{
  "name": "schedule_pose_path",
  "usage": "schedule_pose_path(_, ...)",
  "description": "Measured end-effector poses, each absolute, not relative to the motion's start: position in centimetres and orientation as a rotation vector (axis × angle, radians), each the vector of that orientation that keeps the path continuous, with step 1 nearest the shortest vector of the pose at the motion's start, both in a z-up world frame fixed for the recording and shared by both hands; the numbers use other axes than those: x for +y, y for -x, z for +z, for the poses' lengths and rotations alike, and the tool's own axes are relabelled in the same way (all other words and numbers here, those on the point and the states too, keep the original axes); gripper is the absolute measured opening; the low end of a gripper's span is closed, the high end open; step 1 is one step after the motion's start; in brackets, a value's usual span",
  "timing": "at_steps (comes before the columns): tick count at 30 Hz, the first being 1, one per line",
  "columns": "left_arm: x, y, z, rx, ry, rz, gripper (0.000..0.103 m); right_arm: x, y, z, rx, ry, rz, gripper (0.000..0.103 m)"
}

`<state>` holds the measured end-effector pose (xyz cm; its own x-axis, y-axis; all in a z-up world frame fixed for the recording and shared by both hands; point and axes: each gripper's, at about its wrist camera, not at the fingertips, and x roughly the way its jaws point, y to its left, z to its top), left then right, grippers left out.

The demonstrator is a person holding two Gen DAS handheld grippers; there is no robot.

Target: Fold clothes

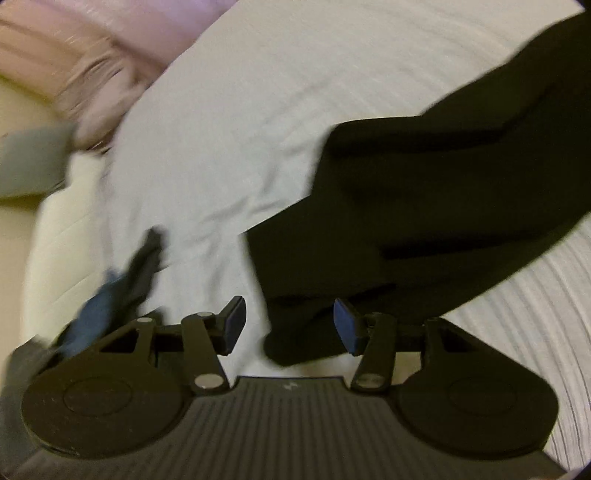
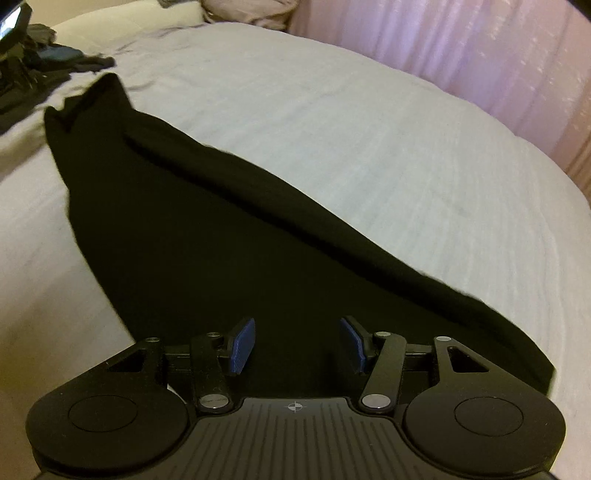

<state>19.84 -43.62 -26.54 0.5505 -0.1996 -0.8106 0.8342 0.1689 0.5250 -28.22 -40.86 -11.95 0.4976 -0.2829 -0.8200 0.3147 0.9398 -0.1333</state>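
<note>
A long black garment (image 1: 424,192) lies stretched across the white bedsheet (image 1: 229,122). In the left wrist view its near end reaches down between the blue pads of my left gripper (image 1: 290,326), which stands open, nothing clamped. In the right wrist view the same black garment (image 2: 207,236) runs from far left toward the camera and widens under my right gripper (image 2: 297,345). That gripper is open too, its jaws wide apart just over the dark cloth. The garment's far end rises in a crumpled point.
A heap of dark and blue clothes (image 2: 40,62) lies at the far left of the bed, also blurred as dark clothes (image 1: 122,280). Pink curtains (image 2: 461,55) hang beyond the bed. A pale bundle (image 2: 251,11) sits at the far edge. White sheet (image 2: 369,140) spreads to the right.
</note>
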Motion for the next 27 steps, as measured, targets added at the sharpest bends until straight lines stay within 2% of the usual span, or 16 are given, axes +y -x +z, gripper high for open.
schedule_pose_path(4,-43.0,-19.0,-30.2,0.622,-1.138,-1.003,0.060,-38.0,24.0,-12.8,1.013,-0.013,-0.364,0.055)
schedule_pose_path(7,-43.0,-19.4,-33.4,0.578,-1.131,-1.037,0.058,-35.9,20.8,-13.4,1.033,0.004,-0.366,0.055)
schedule_pose_path(9,-42.7,-20.8,-34.0,0.599,-1.075,-1.032,0.038,-34.5,18.7,-13.8,1.047,0.016,-0.367,0.055)
schedule_pose_path(10,-42.5,-21.6,-33.9,0.606,-1.049,-1.021,0.021,-33.8,17.7,-14.1,1.053,0.022,-0.368,0.055)
schedule_pose_path(13,-40.7,-23.4,-30.5,0.594,-0.954,-1.042,0.009,-31.8,15.0,-14.5,1.070,0.034,-0.366,0.055)
schedule_pose_path(19,-41.1,-30.4,-23.1,0.524,-0.809,-0.952,0.009,-29.9,11.4,-15.1,1.068,0.034,-0.341,0.055)
schedule_pose_path(21,-42.0,-32.7,-22.6,0.506,-0.764,-0.893,0.014,-29.6,10.0,-15.3,1.057,0.026,-0.337,0.055)
schedule_pose_path(23,-42.5,-34.2,-22.5,0.503,-0.736,-0.853,0.040,-29.3,9.5,-15.3,1.055,0.037,-0.327,0.055)
schedule_pose_path(27,-41.6,-33.2,-24.2,0.499,-0.810,-0.899,0.041,-28.8,8.6,-15.1,1.051,0.059,-0.307,0.055)
